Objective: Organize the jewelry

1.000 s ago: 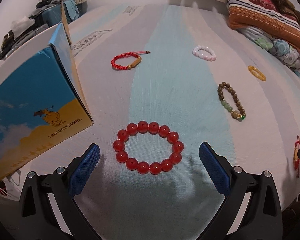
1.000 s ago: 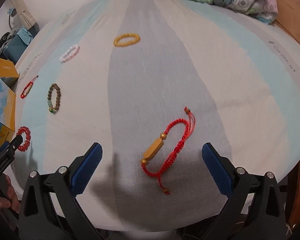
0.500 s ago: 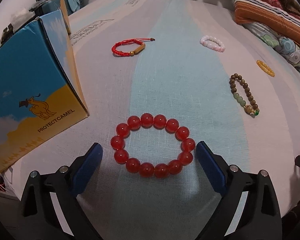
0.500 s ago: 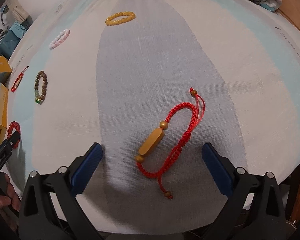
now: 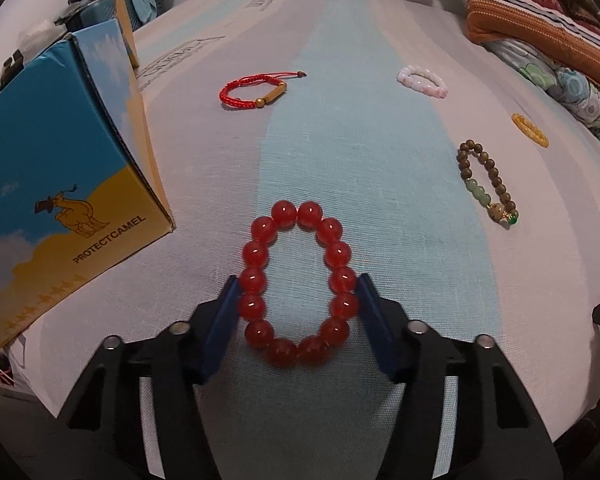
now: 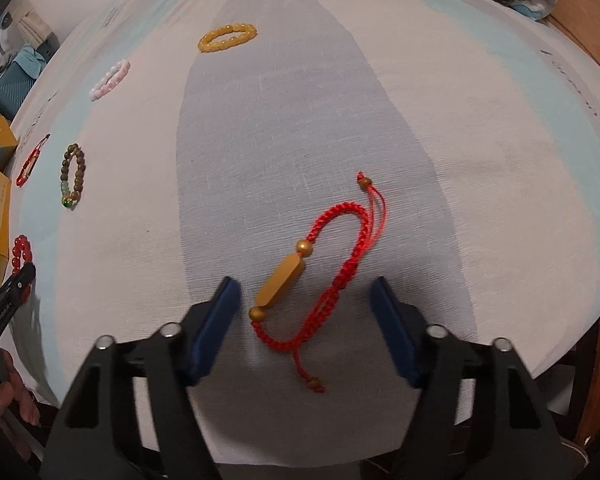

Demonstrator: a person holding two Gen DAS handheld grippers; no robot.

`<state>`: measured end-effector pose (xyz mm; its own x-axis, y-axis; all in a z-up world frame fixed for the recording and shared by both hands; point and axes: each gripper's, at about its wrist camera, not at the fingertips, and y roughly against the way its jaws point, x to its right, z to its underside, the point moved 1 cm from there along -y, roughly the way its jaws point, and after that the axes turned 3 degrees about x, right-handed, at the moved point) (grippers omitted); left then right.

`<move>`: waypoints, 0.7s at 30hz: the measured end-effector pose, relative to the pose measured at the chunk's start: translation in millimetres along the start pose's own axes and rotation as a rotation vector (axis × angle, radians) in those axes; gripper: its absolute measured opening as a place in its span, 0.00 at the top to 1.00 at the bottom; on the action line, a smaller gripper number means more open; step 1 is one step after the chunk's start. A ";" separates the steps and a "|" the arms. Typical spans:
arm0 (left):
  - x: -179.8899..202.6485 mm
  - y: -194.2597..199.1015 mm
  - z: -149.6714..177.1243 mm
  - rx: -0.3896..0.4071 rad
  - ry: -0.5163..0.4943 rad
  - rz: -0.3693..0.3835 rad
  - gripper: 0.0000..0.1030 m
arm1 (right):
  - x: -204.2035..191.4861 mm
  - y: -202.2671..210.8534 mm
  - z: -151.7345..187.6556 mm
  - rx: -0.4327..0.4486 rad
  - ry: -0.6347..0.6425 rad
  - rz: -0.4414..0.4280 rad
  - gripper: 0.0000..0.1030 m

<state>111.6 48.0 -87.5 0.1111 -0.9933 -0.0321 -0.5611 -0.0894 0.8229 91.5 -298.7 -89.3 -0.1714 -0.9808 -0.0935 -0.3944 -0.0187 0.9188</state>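
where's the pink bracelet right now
In the left wrist view the pink bracelet lies far right on the bed, past the brown bead bracelet and left of the yellow one.

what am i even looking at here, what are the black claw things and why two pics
The black claws are hand-held grippers, one in each of a person's hands, each carrying a fisheye camera that looks along its blue fingers. One picture comes from the left gripper, whose pads press both sides of a red bead bracelet lying on the bed sheet. The other comes from the right gripper, open around a red cord bracelet without touching it. Also lying there: a yellow bracelet, a pink one, a brown one, another red cord one, and a blue box.
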 end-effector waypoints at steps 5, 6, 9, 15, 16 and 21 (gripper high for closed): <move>-6.3 2.5 -1.5 -0.006 0.029 0.029 0.74 | 1.4 2.7 -0.6 0.014 0.009 0.006 0.73; -7.8 3.3 -1.6 -0.005 0.035 0.038 0.74 | 1.1 3.5 -0.6 0.019 0.009 0.004 0.80; -8.8 4.1 -1.4 -0.002 0.039 0.047 0.74 | 0.8 3.8 -1.4 0.023 0.015 -0.005 0.87; -10.3 5.4 -1.7 -0.001 0.051 0.061 0.74 | 3.2 7.6 -2.9 0.040 0.001 -0.025 0.90; -10.6 5.6 -1.7 -0.001 0.052 0.062 0.74 | 3.5 8.1 -3.5 0.043 -0.001 -0.028 0.90; -11.0 6.8 -2.0 0.000 0.056 0.065 0.74 | 0.4 15.6 -5.1 0.076 0.004 -0.051 0.90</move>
<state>108.1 58.5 -80.4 0.1206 -0.9913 0.0533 -0.5688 -0.0250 0.8221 89.9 -300.3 -73.1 -0.1455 -0.9798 -0.1374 -0.4701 -0.0537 0.8810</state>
